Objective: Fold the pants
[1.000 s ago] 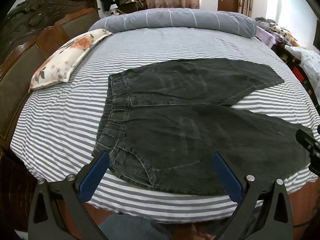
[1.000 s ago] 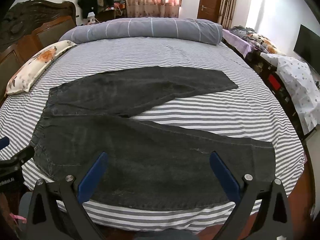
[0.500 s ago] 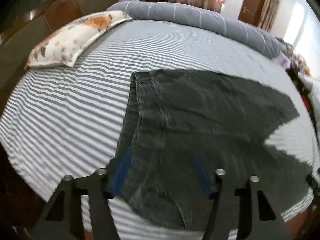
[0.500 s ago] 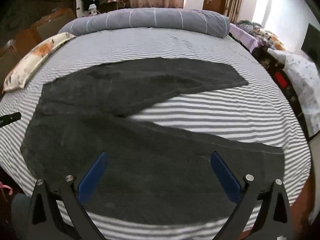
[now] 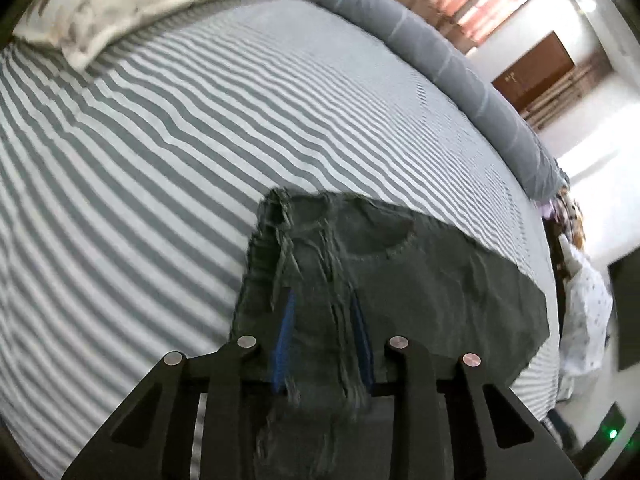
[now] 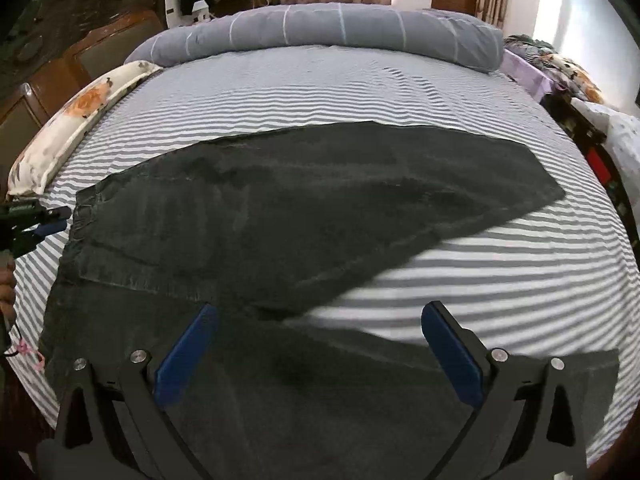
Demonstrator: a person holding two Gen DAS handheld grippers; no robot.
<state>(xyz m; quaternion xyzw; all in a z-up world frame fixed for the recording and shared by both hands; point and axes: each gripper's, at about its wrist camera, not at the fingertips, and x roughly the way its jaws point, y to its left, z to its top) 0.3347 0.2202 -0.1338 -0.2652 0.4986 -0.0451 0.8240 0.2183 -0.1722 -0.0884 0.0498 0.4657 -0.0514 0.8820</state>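
Dark grey denim pants point(image 6: 280, 216) lie flat on the striped bed point(image 6: 360, 80), waistband to the left, two legs spread to the right. In the left wrist view my left gripper point(image 5: 322, 336) has its blue pads closed on the bunched waistband point(image 5: 320, 280) of the pants point(image 5: 420, 280). The left gripper also shows in the right wrist view point(image 6: 44, 222) at the waistband's edge. My right gripper point(image 6: 320, 356) is open and empty, hovering over the near leg, its blue pads point(image 6: 186, 354) wide apart.
A floral pillow point(image 6: 76, 120) lies at the left by the wooden headboard point(image 6: 80, 40). A rolled grey duvet point(image 6: 320, 32) lies across the far side. Cluttered furniture point(image 6: 580, 88) stands at the right of the bed.
My left gripper moved in to the waistband and closed on it, from wide open. My right gripper moved forward over the near leg and stayed open.
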